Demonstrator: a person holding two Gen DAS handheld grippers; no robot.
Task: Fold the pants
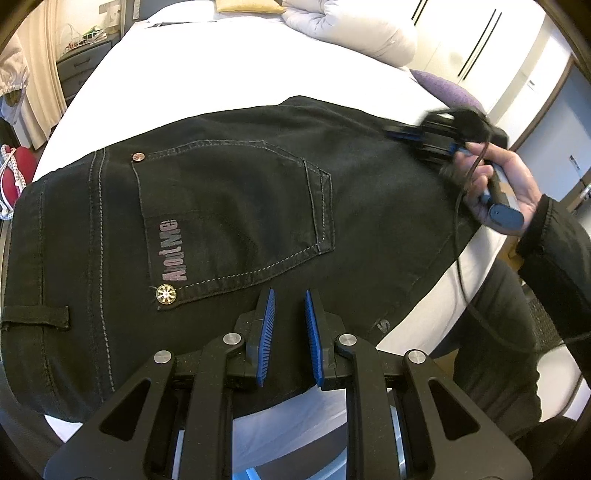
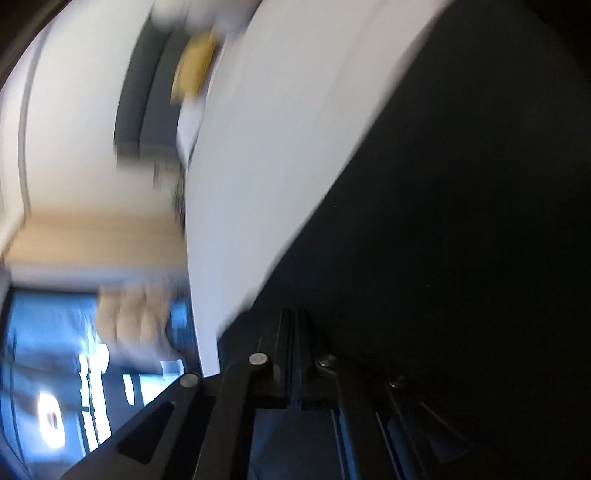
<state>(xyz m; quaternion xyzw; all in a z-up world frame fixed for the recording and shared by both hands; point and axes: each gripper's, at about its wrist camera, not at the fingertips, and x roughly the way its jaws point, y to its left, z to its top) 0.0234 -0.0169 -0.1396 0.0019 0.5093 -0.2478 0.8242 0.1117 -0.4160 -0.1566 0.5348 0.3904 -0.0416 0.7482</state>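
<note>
Black denim covers most of the left wrist view: one pair of pants (image 1: 229, 206) lies spread flat on a white bed (image 1: 207, 70), back side up. One back pocket (image 1: 236, 210) shows in full, outlined in pale stitching, with two metal rivets at its corners, a small copper one (image 1: 138, 157) and a larger gold one (image 1: 167, 295). One belt loop (image 1: 35, 317) sits at the waistband edge.

One left gripper (image 1: 289, 317) hangs just over the denim below the pocket, its two blue-ribbed fingers (image 1: 266, 321) a narrow gap apart with nothing between them. One right gripper (image 1: 402, 131), held in a hand (image 1: 498, 181) with a dark sleeve (image 1: 554, 240), sits at the far side of the pants; it is blurred there. In the right wrist view its two fingers (image 2: 295, 332) are pressed together, dark against the dark cloth (image 2: 461, 221), and whether any fabric is pinched between them cannot be told.

At the head of the bed lie one yellow pillow (image 1: 243, 4), one bunched white duvet (image 1: 351, 29) and one purple cushion (image 1: 447, 88).
</note>
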